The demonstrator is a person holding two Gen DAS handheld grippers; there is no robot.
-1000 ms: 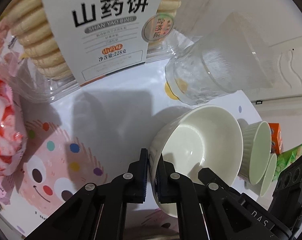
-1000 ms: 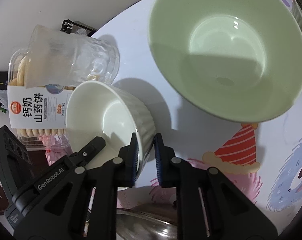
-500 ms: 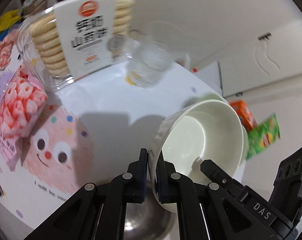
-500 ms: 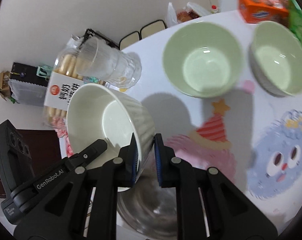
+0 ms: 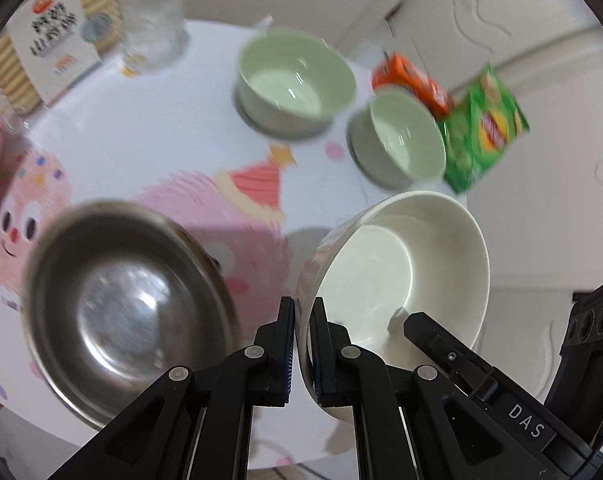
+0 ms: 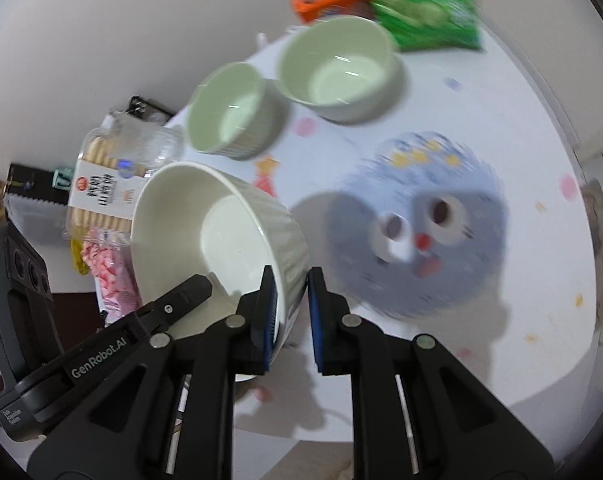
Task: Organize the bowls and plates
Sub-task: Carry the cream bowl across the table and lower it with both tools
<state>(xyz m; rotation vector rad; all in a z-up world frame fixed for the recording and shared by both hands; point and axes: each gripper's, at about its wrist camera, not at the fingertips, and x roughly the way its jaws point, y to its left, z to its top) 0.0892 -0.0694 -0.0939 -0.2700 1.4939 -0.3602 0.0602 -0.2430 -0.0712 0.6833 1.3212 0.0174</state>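
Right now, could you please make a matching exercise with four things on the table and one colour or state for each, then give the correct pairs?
Things:
1. white bowl
2. metal bowl
3. chip bag
4. snack box

Colour or state:
A. orange
B. clamped at its rim by both grippers
C. green
D. shiny, standing on the table by itself

Pairs: 1-B, 2-D, 3-C, 4-A
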